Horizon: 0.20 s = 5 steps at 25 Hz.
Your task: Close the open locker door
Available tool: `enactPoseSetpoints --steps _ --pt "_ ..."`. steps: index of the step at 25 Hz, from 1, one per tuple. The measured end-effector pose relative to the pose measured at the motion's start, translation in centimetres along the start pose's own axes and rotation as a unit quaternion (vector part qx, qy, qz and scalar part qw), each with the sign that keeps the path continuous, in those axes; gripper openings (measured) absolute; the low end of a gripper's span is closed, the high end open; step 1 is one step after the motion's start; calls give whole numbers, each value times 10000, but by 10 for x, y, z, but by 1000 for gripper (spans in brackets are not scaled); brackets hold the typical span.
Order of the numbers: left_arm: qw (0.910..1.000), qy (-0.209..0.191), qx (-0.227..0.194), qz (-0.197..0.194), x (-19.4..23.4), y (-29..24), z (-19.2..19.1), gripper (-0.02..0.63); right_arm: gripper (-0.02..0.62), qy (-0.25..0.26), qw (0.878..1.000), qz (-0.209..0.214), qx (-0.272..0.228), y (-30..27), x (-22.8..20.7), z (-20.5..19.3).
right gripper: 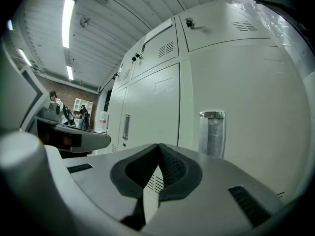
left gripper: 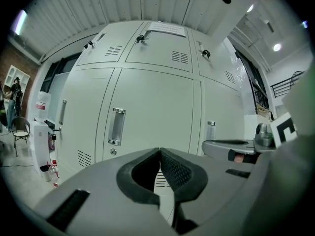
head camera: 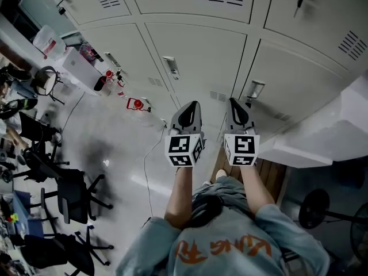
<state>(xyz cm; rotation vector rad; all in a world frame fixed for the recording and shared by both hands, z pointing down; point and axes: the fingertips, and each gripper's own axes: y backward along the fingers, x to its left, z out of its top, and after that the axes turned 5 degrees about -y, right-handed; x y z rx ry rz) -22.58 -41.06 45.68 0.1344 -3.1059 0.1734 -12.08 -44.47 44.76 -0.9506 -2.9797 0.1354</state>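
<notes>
A bank of pale grey lockers (head camera: 195, 45) fills the head view, and every door I see lies flush with its front. The middle door (left gripper: 147, 107) has a recessed handle (left gripper: 116, 127); the door to its right (right gripper: 246, 97) has a handle (right gripper: 212, 132). My left gripper (head camera: 190, 105) and right gripper (head camera: 237, 102) are held side by side, pointing at the lockers, short of the doors. In the left gripper view the left gripper (left gripper: 160, 151) is shut with nothing in it. The right gripper (right gripper: 158, 146) is likewise shut and empty.
Black office chairs (head camera: 75, 194) stand at the left. A white cable (head camera: 146, 165) and red items (head camera: 135, 103) lie on the floor by the lockers. A white wrapped block (head camera: 328, 131) sits at the right over a wooden pallet (head camera: 273, 177). People (right gripper: 54, 102) stand far off.
</notes>
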Motion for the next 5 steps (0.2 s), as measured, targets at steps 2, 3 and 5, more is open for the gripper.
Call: enactPoseSetpoints --steps 2,3,5 --pt "10000 -1 -23 -4 3 1 2 20 -5 -7 10000 -16 2 0 2 1" --pt "10000 0 -32 -6 4 1 3 20 -5 -9 10000 -23 3 -1 2 2" --pt "10000 3 -46 -9 7 3 4 20 -5 -16 10000 -39 6 -1 3 4"
